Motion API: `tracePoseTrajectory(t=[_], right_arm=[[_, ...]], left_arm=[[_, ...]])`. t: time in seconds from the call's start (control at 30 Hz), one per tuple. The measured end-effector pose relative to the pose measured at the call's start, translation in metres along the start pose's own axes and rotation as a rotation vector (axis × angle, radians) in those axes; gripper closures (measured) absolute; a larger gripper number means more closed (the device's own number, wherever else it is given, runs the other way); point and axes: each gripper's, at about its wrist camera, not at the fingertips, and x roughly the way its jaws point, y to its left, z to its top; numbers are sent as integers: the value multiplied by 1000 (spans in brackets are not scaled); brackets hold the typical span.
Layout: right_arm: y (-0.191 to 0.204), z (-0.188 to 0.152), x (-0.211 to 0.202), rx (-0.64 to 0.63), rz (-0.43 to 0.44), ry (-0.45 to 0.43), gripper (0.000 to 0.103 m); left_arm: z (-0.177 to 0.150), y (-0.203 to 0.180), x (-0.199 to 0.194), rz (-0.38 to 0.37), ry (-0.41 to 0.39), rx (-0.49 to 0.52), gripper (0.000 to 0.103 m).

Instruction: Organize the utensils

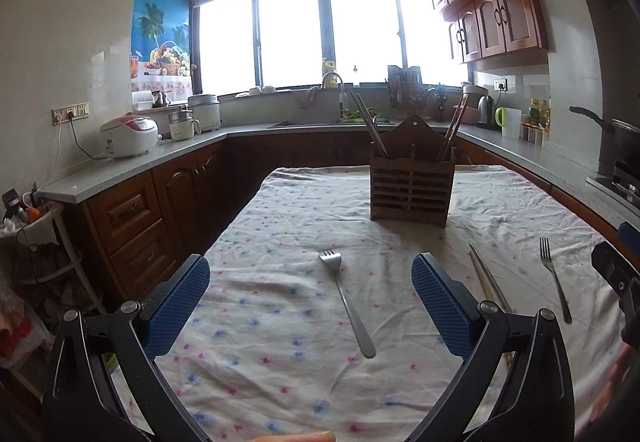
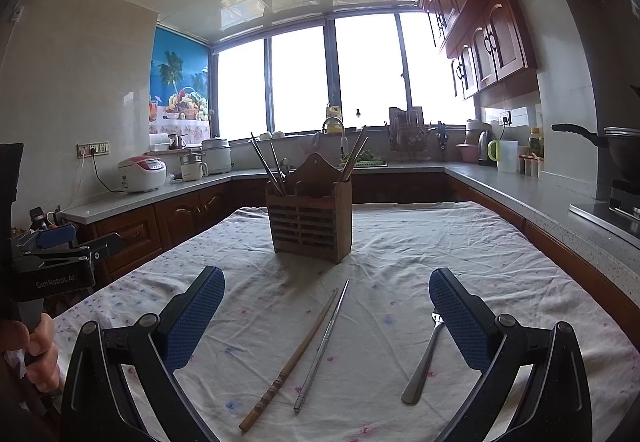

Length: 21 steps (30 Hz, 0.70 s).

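We see open tablecloth [image 2: 460, 242] either side of the utensil holder [image 2: 310, 219]; chopsticks [image 2: 312, 350] and forks [image 1: 347, 304] obstruct the near cloth.

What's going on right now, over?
Left gripper open, empty. Right gripper open, empty. Fork, second fork, two chopsticks loose on tablecloth; wooden holder beyond. Nothing in the way.

Bench [image 2: 500, 250], covered by floral cloth [image 2: 248, 306]. Wooden utensil caddy [image 2: 310, 219] at 12 o'clock, upright. Wooden chopstick [image 2: 290, 360] and metal chopstick [image 2: 322, 346] centre, just beside each other. Fork [image 2: 422, 366] at 4 o'clock; second fork [image 1: 347, 302] at 9 o'clock.
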Motion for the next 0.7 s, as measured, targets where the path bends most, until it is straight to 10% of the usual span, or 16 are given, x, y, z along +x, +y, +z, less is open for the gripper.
tracePoseTrajectory(t=[0.7], right_arm=[[-1, -2, -3, 2, -2, -4, 0]], left_arm=[[-2, 0, -1, 3, 2, 3, 0]])
